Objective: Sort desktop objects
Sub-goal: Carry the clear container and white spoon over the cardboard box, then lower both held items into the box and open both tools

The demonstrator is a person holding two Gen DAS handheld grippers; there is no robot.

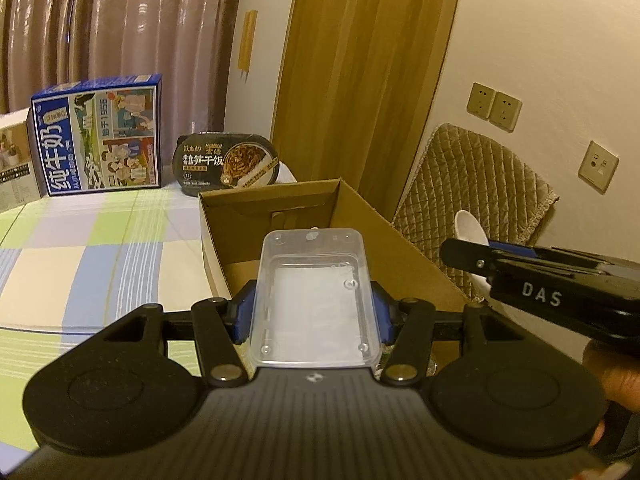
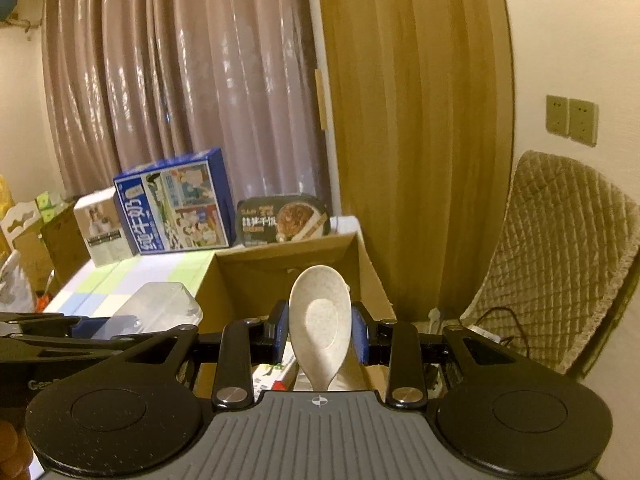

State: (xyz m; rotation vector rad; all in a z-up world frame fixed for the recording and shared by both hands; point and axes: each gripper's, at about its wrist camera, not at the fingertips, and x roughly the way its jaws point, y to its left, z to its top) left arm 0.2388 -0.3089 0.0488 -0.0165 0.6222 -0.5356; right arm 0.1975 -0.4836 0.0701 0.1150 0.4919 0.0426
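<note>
- Above the cardboard box (image 1: pixel 372 220): left gripper (image 1: pixel 314 312) was clamped on the clear plastic container (image 1: pixel 316 292).
- Right gripper (image 2: pixel 320 334) pinched the white spoon (image 2: pixel 320 312), also over the box, beside the checked table (image 1: pixel 80 248).

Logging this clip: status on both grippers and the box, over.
Left gripper shut on clear plastic container. Right gripper shut on white spoon. Both held over open cardboard box. Nothing blocking the box.
</note>
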